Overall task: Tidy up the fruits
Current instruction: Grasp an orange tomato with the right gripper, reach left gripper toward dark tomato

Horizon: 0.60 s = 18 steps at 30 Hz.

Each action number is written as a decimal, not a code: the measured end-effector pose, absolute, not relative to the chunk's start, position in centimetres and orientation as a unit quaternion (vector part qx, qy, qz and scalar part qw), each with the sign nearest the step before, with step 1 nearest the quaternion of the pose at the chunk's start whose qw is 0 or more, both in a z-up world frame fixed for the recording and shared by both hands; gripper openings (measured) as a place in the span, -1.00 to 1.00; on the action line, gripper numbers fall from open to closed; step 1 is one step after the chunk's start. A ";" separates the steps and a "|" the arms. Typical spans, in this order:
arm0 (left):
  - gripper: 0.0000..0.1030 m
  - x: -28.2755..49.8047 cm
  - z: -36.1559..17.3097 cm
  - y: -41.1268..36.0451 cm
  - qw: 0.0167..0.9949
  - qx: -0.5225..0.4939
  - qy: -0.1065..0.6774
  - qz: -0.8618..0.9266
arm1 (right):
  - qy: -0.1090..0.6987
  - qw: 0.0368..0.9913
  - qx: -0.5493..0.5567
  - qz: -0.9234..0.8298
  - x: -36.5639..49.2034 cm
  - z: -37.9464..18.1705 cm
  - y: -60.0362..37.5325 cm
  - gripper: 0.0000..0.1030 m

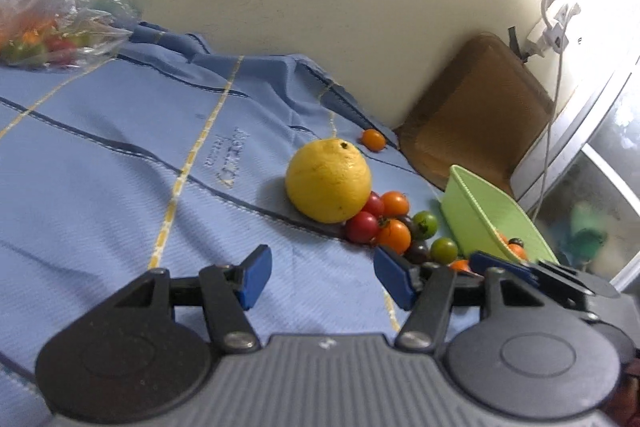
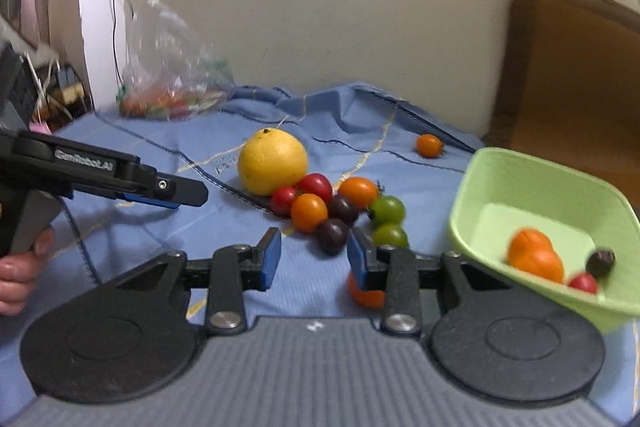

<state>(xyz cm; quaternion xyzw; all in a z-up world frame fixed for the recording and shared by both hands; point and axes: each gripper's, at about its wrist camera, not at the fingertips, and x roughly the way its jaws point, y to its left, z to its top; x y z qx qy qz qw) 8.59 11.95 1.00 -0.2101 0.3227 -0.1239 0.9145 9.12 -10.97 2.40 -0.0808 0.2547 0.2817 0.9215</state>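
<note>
A big yellow citrus lies on the blue cloth. Several cherry tomatoes, red, orange, green and dark, are heaped against it. My left gripper stands open and empty, short of the citrus; in the right wrist view the left gripper reaches in from the left. My right gripper is open too. A dark tomato lies just beyond its tips, untouched by the pads. An orange tomato peeks from under its right finger. The green basket holds a few tomatoes.
One orange tomato lies alone near the cloth's far edge. A clear plastic bag with more produce sits at the back left by the wall. A brown chair back stands beyond the basket. A hand grips the left tool.
</note>
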 end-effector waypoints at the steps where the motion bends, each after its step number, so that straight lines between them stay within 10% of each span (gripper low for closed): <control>1: 0.13 8.7 0.8 12.0 0.914 -0.213 0.320 -0.129 | 0.254 0.920 -0.093 0.282 9.6 2.4 -10.4 -0.24; 18: 0.11 9.3 0.5 11.0 0.914 -0.194 0.311 -0.172 | 0.213 0.920 -0.156 0.291 8.7 2.2 -9.0 -0.46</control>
